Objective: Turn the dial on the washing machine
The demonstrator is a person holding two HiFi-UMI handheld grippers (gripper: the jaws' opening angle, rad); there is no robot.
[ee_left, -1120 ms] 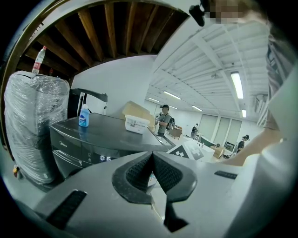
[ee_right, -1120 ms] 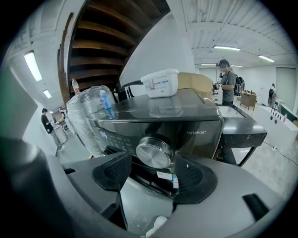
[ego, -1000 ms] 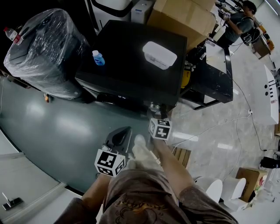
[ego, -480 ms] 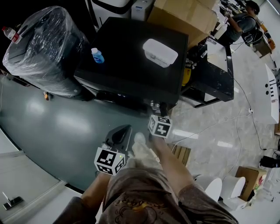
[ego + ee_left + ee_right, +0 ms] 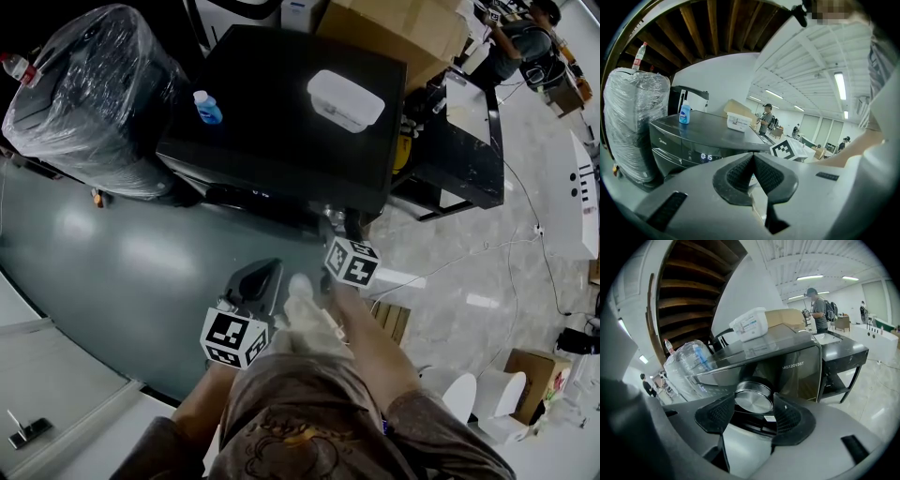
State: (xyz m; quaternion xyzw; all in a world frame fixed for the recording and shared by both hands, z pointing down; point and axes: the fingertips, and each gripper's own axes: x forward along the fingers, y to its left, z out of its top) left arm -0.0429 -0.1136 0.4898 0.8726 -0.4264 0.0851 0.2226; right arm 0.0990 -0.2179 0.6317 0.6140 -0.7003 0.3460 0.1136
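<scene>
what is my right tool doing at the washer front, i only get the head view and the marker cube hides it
Observer: In the right gripper view the right tool has the silver dial between its jaws, pads against its rim; they have just been closing.
Operator: and the left tool
Observer: The left tool is shut on nothing, short of the washing machine.
Operator: display on
Observer: Yes, the display is lit, reading 0:15.

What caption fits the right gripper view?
Right hand-held gripper, jaws just closed in, grips the silver dial on the washing machine.
</scene>
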